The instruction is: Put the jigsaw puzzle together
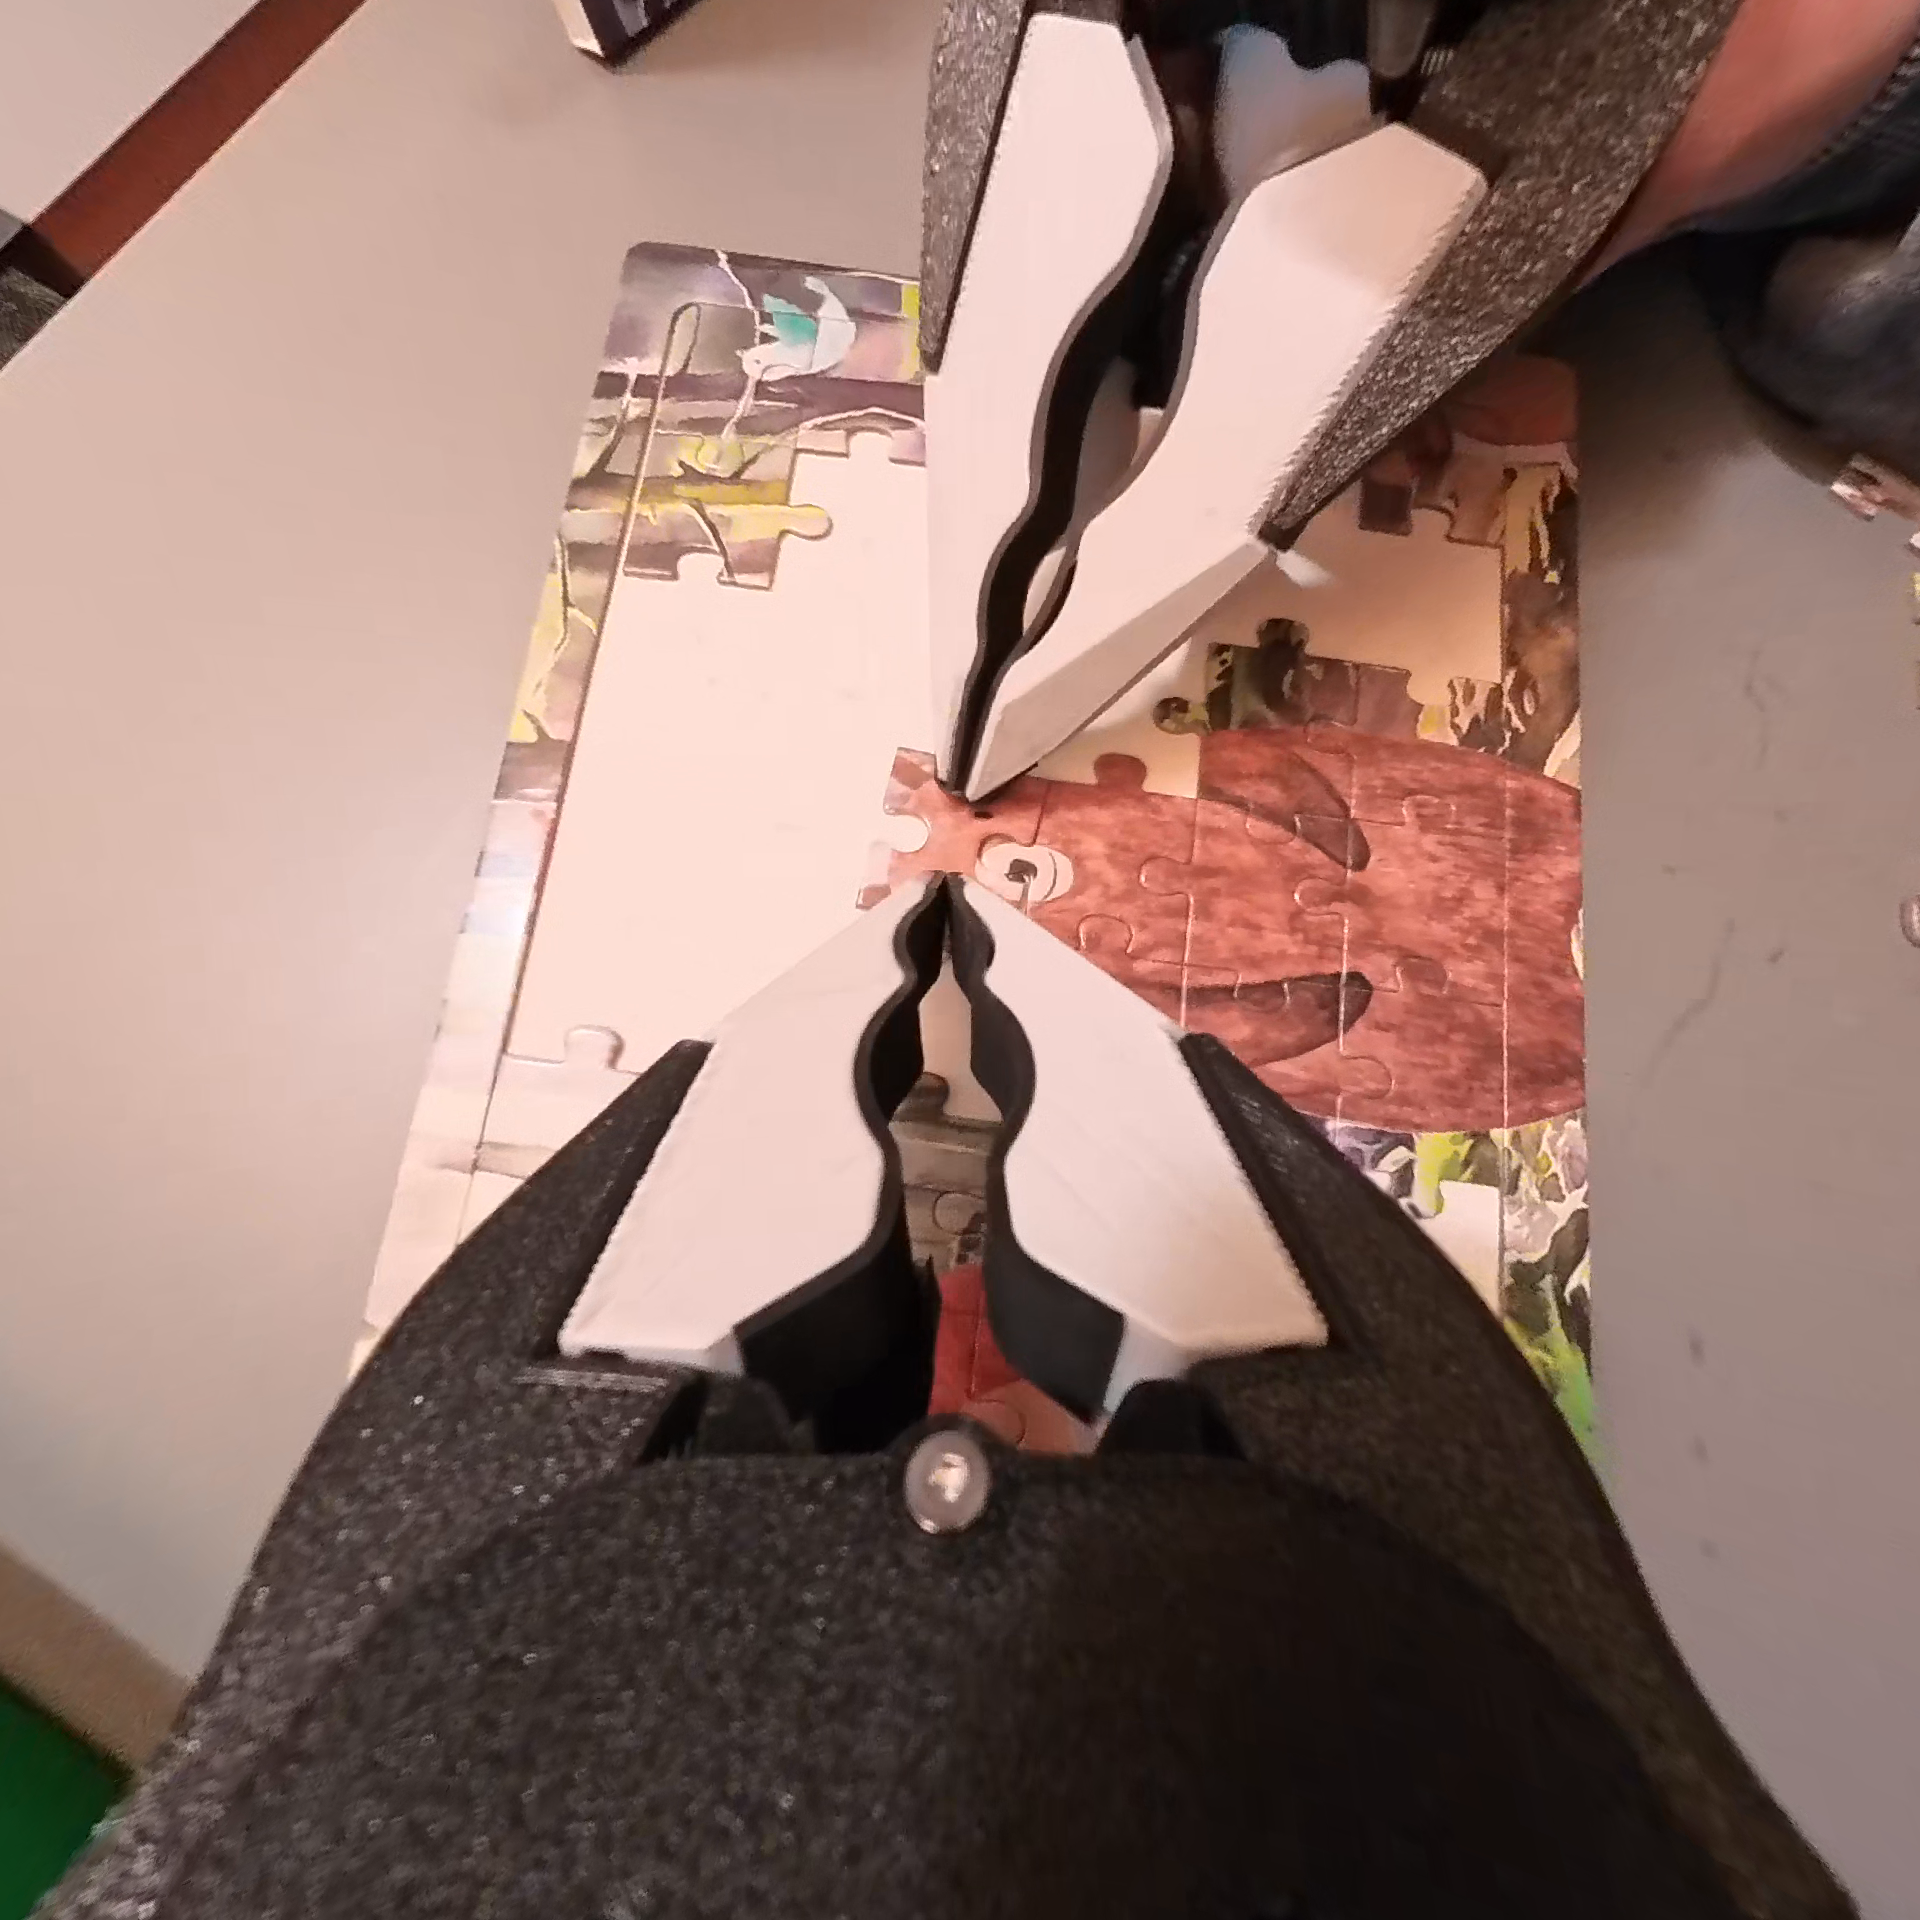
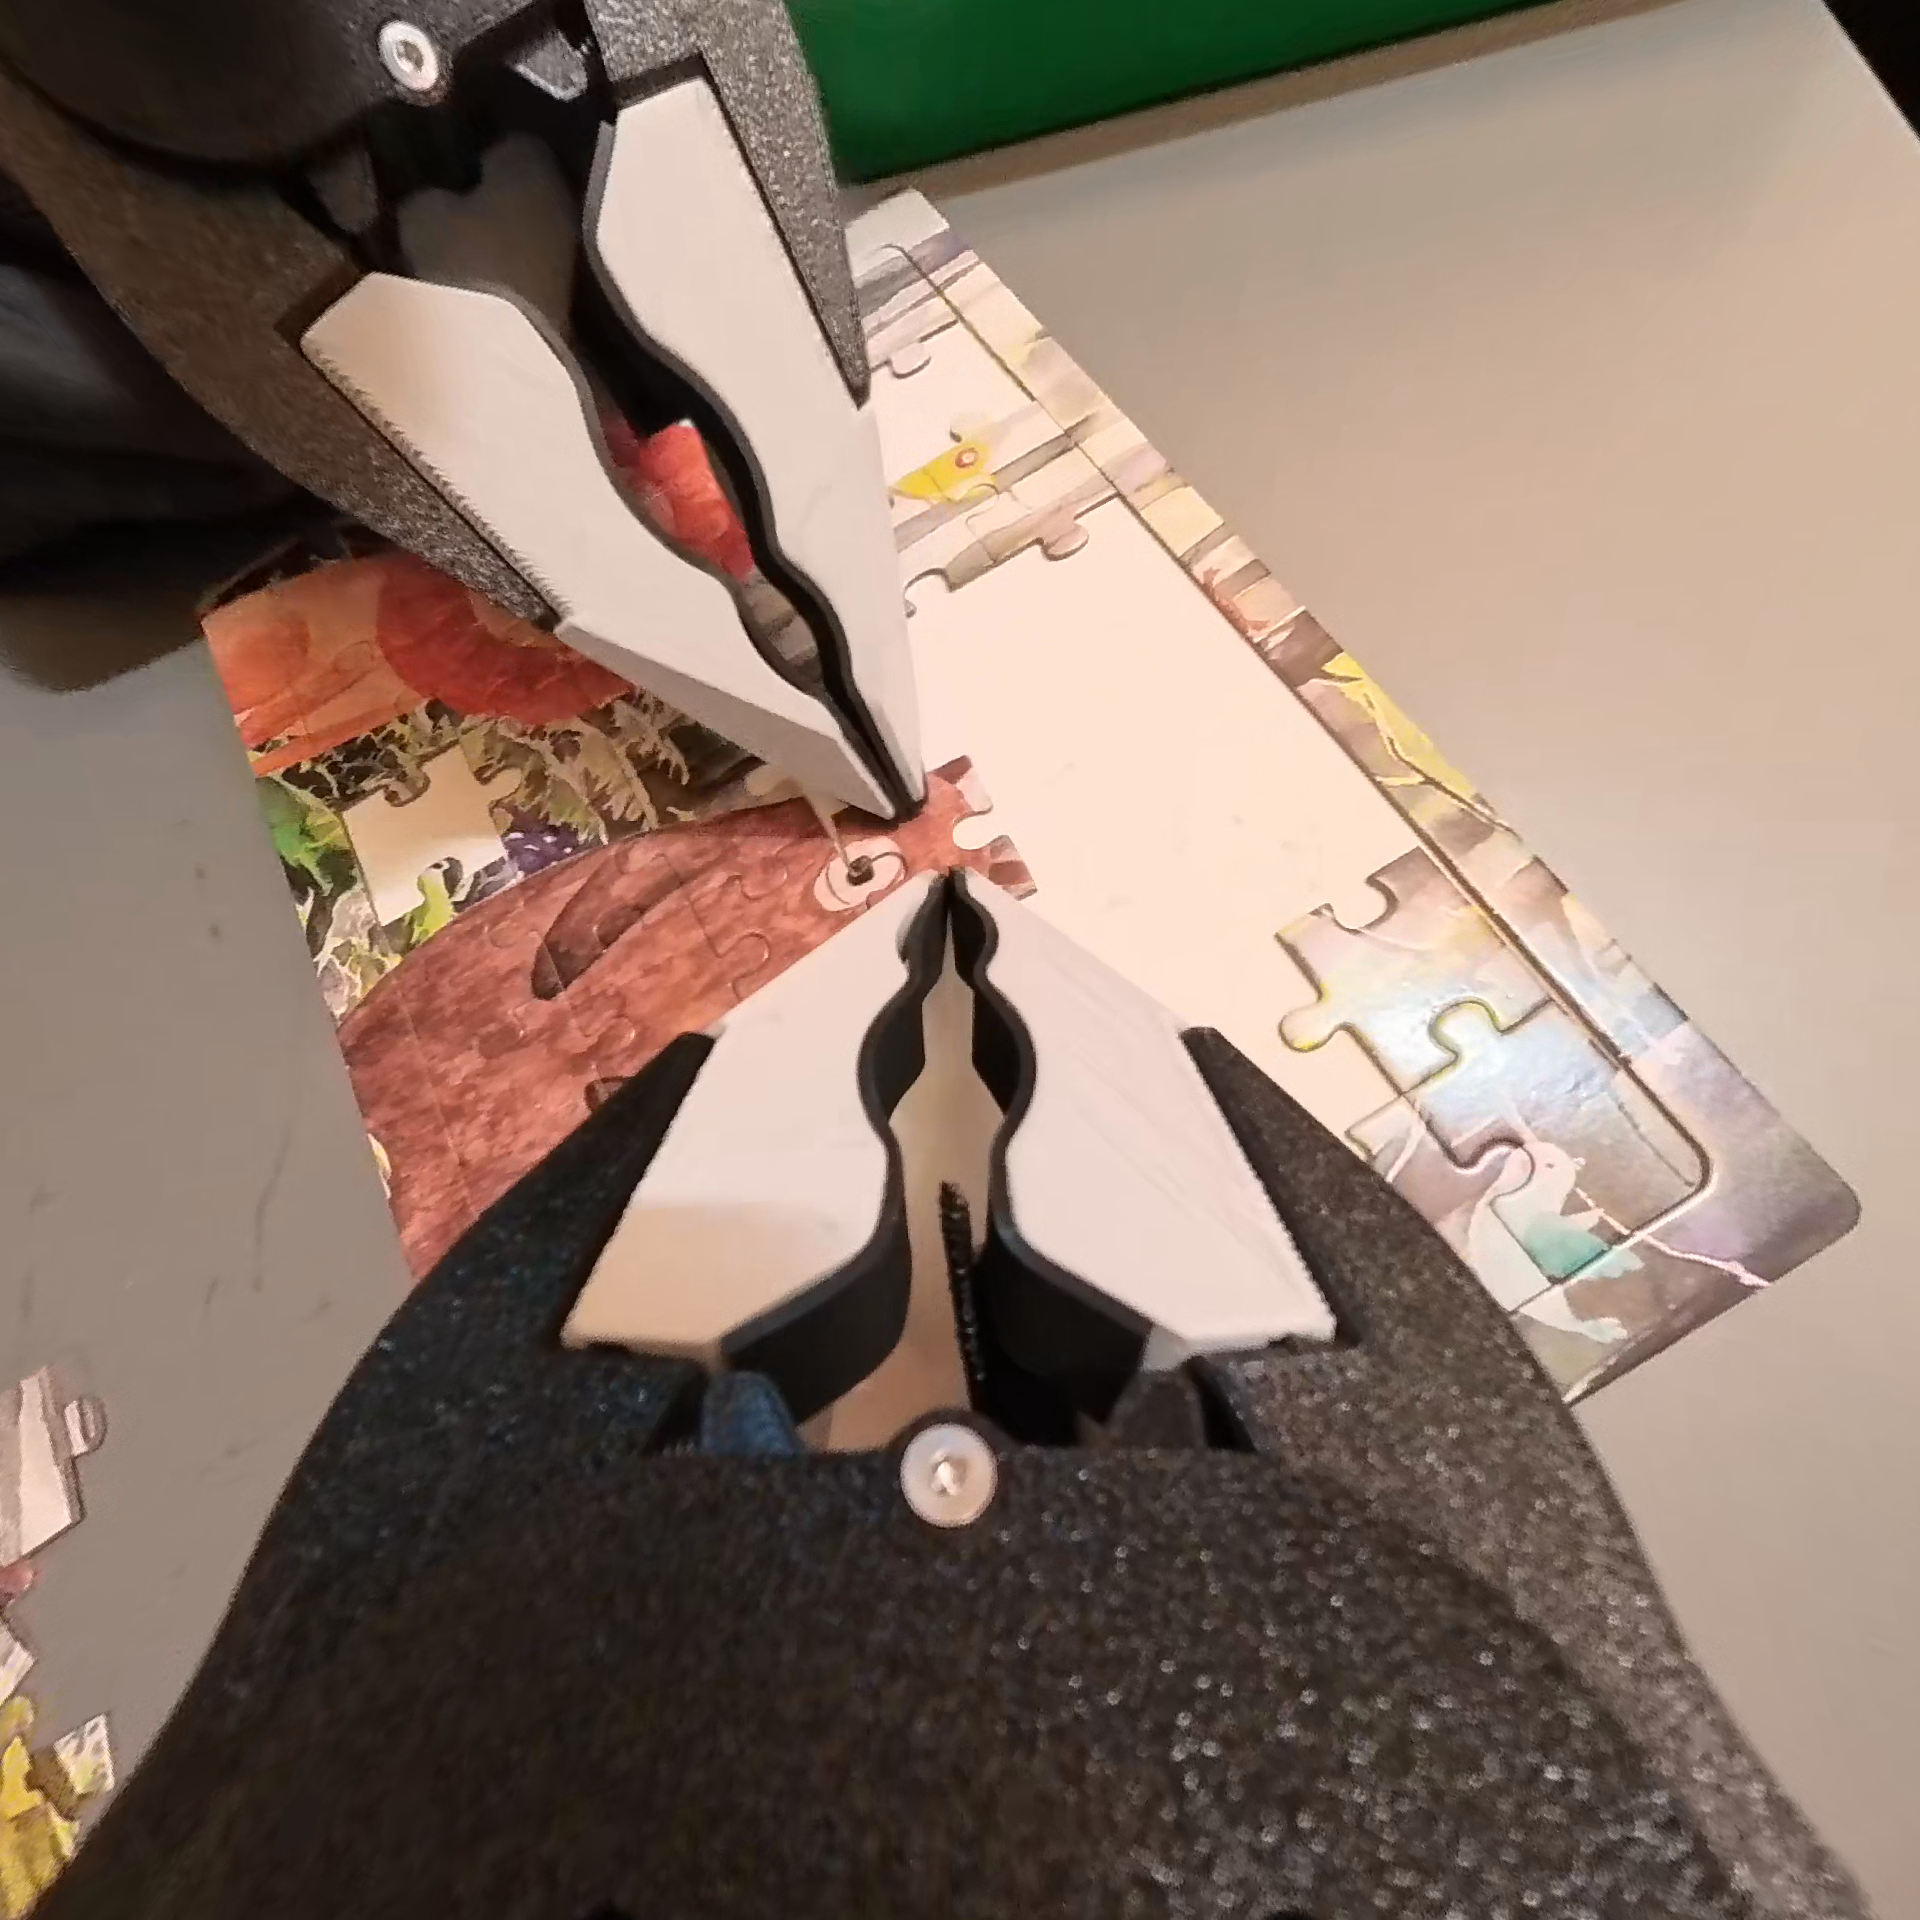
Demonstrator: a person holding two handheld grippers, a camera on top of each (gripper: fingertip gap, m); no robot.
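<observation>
1. The pale bench (image 1: 260,623) carries a long jigsaw tray (image 1: 727,665). Its painted border and some clusters are filled in, while a wide blank area in the middle of the left wrist view is not yet filled.
2. A big brown animal figure (image 1: 1403,914), assembled from many pieces, fills the right-centre of that view; in the right wrist view it lies at lower left (image 2: 540,997).
3. Both tools meet at frame centre. The left hand-held gripper (image 1: 943,881) comes up from the bottom edge with its tips pressed together on the near edge of the piece. The right hand-held gripper (image 1: 971,798) comes down from the top, also closed tip to tip, touching the far edge.
4. The brown puzzle piece (image 1: 925,831) sits at the figure's left end, beside its white eye ring (image 1: 1023,868); whether either tool pinches it or only pushes is unclear.
5. To seat it well, I would press straight down with both tips at once, keeping the knobs lined up with the neighbour's sockets and avoiding sideways drag that could lift adjoining pieces.
6. Loose pieces (image 2: 42,1475) wait at lower left of the right wrist view.
</observation>
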